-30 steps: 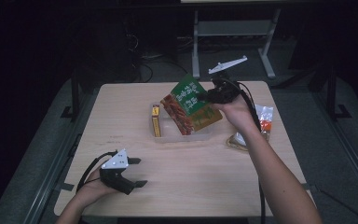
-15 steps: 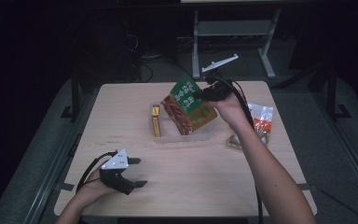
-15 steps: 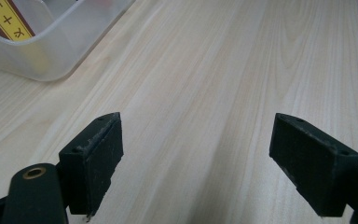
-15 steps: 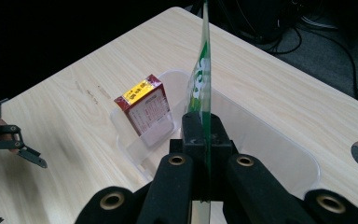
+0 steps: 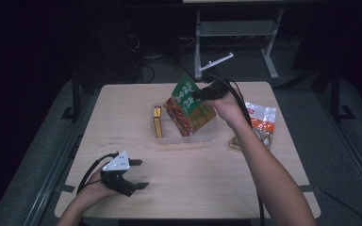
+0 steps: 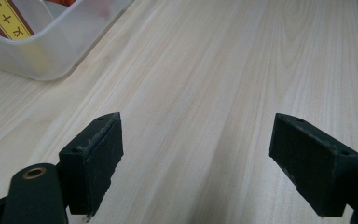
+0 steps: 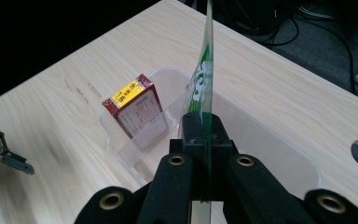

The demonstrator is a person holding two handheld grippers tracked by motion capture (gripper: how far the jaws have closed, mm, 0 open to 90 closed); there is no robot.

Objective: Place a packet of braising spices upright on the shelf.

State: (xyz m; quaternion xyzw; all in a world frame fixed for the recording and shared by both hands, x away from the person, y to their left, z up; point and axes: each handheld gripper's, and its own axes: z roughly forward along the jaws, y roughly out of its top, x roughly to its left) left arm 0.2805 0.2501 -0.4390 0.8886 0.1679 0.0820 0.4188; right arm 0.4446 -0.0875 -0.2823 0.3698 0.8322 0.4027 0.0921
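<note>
My right gripper (image 5: 199, 94) is shut on the top edge of a green and red snack bag (image 5: 188, 106), which hangs tilted over a clear plastic bin (image 5: 169, 137) at the table's middle. In the right gripper view the bag (image 7: 204, 70) shows edge-on between the jaws, above the bin (image 7: 270, 140). A red and yellow box (image 5: 157, 121) stands at the bin's left end, and the box (image 7: 135, 109) leans against the bin wall. My left gripper (image 5: 139, 173) rests open on the table's near left, with bare wood between its fingers (image 6: 93, 163).
A clear packet with orange and red print (image 5: 261, 121) lies on the table right of the bin. A small round object (image 5: 234, 142) sits by the right forearm. The bin's corner (image 6: 37, 51) shows at the upper left of the left gripper view. A metal stand (image 5: 235, 28) is behind the table.
The right gripper has carried the bag slightly left and away, over the bin. The left gripper has stayed put.
</note>
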